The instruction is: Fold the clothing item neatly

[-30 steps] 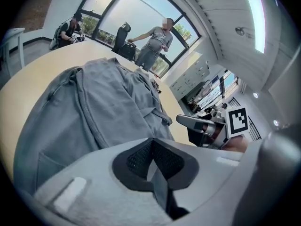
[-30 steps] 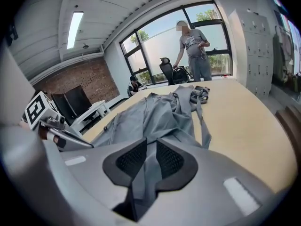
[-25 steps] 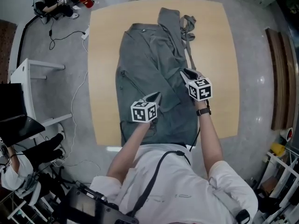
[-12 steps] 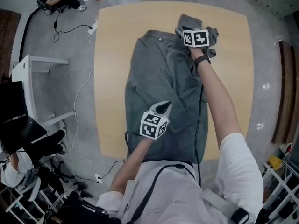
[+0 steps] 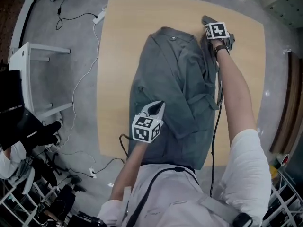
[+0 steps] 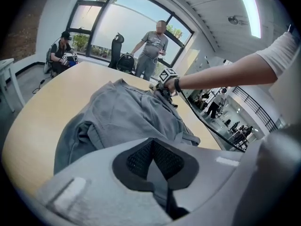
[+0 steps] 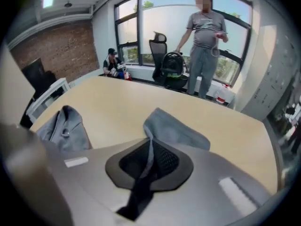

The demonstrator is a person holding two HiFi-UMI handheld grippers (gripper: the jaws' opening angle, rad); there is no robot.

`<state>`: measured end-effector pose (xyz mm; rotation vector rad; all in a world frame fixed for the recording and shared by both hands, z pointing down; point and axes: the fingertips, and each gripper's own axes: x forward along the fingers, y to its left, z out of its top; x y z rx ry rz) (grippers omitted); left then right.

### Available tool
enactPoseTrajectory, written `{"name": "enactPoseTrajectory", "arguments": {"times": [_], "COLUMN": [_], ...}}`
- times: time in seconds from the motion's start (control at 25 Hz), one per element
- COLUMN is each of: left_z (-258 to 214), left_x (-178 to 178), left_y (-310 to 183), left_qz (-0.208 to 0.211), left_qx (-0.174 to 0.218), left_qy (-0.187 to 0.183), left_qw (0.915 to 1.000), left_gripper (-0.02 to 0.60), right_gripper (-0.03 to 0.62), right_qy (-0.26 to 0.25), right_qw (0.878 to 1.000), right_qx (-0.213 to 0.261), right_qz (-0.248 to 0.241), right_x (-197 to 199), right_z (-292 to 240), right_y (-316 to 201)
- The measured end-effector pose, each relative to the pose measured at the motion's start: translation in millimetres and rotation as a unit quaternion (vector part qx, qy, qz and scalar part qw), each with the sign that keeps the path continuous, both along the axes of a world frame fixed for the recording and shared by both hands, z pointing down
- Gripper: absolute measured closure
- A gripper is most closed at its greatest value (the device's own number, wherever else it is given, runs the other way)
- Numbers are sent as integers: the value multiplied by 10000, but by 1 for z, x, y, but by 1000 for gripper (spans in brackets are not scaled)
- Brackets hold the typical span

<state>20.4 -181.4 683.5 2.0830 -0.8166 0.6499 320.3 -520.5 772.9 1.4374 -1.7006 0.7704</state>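
Crumpled grey garment [image 5: 180, 84] lies lengthwise on the table [image 5: 118, 56]; left gripper [image 5: 158, 107] pinches its near part, right gripper [image 5: 209, 21] has just closed on its far corner

The clothing item [image 5: 175, 79] is plain grey, the table [image 5: 118, 56] pale yellow wood, the floor [image 5: 57, 27] grey, and the left gripper [image 5: 157, 107] and right gripper [image 5: 206, 20] each carry black squares on white.
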Motion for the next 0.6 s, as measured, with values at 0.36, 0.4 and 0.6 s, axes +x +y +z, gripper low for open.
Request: {"name": "enactPoseTrajectory", "arguments": {"times": [0.36,0.4,0.6], "left_z": [-7,-10,-25], "left_x": [17,19,26], "left_y": [16,20,34], "left_qz": [96,137,335], "left_qx": [-2,15,160], "left_qy": [294,332,458], "left_qw": [9995,9994,9983], "left_gripper": [581,580,581], "right_gripper": [579,578,577], "right_qy": [-894,-897,-639], "right_qw": [9399,9306,9149], "right_qx": [2634,2838,3199], "right_qz": [1980,2133,2377], "right_x": [185,199,244], "right_z": [-160,-177,-217], "right_y": [139,161,241]}}
